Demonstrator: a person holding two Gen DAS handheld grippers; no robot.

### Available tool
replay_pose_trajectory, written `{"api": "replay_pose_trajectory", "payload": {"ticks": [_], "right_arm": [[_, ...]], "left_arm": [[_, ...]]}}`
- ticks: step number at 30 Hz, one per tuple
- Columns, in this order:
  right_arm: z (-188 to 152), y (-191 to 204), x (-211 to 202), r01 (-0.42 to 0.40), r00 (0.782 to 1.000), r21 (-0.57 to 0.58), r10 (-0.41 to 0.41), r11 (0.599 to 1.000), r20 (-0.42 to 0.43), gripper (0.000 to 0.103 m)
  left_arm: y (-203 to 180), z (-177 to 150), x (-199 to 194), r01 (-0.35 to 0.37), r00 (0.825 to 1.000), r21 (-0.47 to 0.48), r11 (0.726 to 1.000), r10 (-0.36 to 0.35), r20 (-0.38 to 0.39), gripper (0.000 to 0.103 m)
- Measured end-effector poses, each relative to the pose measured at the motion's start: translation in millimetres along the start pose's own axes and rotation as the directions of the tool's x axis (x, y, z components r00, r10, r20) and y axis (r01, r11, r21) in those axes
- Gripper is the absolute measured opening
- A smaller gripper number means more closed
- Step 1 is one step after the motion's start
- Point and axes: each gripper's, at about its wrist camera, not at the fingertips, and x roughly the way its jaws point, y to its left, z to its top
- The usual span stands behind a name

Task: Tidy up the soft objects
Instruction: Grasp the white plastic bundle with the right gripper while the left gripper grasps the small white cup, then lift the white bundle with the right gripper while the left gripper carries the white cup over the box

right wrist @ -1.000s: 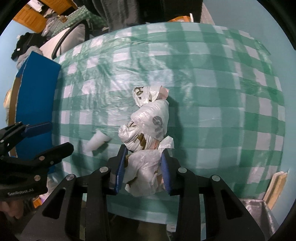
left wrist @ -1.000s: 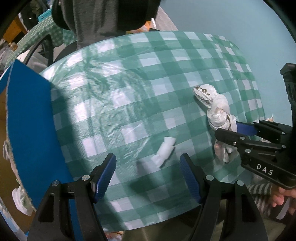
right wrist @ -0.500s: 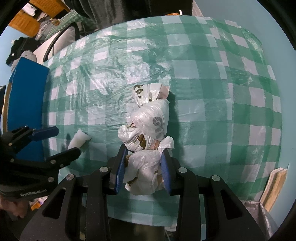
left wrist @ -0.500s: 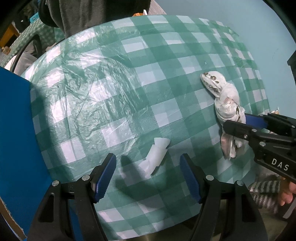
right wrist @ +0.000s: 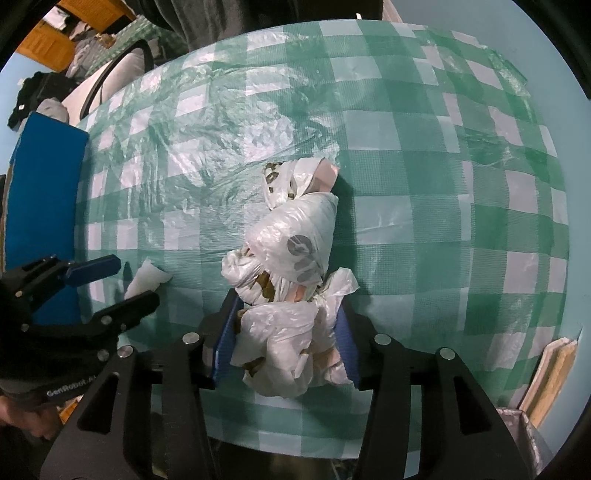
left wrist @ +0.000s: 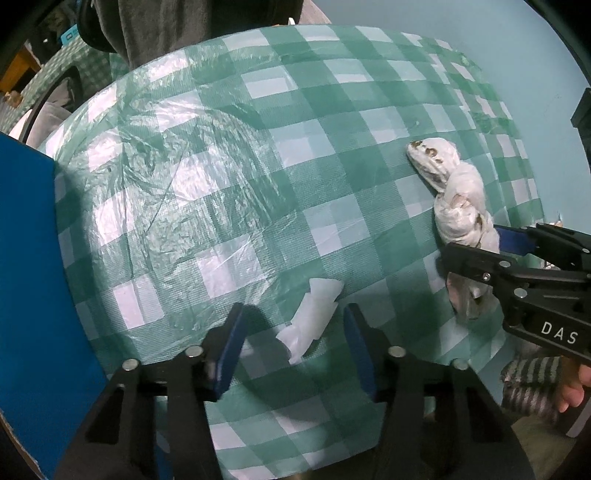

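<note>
A knotted bundle of white plastic bags (right wrist: 291, 266) lies on the green checked tablecloth (right wrist: 424, 184). My right gripper (right wrist: 288, 314) is shut on the bundle's near end; the bundle also shows in the left wrist view (left wrist: 458, 199), with the right gripper (left wrist: 476, 243) at its lower end. A small white folded plastic piece (left wrist: 314, 319) lies flat on the cloth. My left gripper (left wrist: 295, 321) is open, its jaws on either side of this piece, just above it. The piece also shows in the right wrist view (right wrist: 146, 277) between the left gripper's jaws (right wrist: 133, 278).
A blue board (left wrist: 26, 277) stands along the table's left edge. A person in grey (left wrist: 184, 22) stands at the far side. A striped cloth (left wrist: 532, 384) hangs below the table's right edge. Cardboard and a box corner (right wrist: 546, 376) sit at lower right.
My left gripper has moved forward and right, so the small white piece now lies between its jaws. My right gripper stays shut on the bag bundle.
</note>
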Motion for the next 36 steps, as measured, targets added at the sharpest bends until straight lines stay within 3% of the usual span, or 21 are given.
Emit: {"api": "replay_pose_trajectory", "payload": {"ticks": [8, 11, 14, 17, 26, 36], "right_arm": [[-2, -2, 5, 0.022, 1.0, -0.012, -0.022, 1.0, -0.001, 0.049], [-3, -2, 5, 0.028, 1.0, -0.028, -0.028, 0.999, 0.001, 0.048], [-4, 1, 5, 0.028, 1.0, -0.032, -0.028, 0.999, 0.007, 0.037], [-5, 2, 2, 0.023, 1.0, -0.027, -0.023, 0.999, 0.013, 0.033], [-2, 8, -14, 0.001, 0.999, -0.041, 0.0, 0.999, 0.033, 0.03], [-1, 24, -41, -0.041, 0.997, -0.072, 0.046, 0.997, 0.067, 0.028]], "left_arm": [[-5, -3, 2, 0.021, 1.0, 0.026, 0.999, -0.021, 0.019, 0.022], [-10, -4, 1, 0.011, 1.0, 0.038, 0.999, -0.012, 0.025, 0.02], [-10, -5, -2, 0.015, 0.999, 0.03, 0.999, -0.015, 0.03, 0.017], [-5, -7, -7, 0.026, 0.999, 0.022, 0.999, -0.027, 0.034, 0.016], [9, -15, -32, 0.054, 0.996, -0.007, 0.999, -0.053, 0.072, 0.016], [21, -18, -66, 0.04, 0.991, -0.036, 0.999, -0.035, 0.127, 0.016]]}}
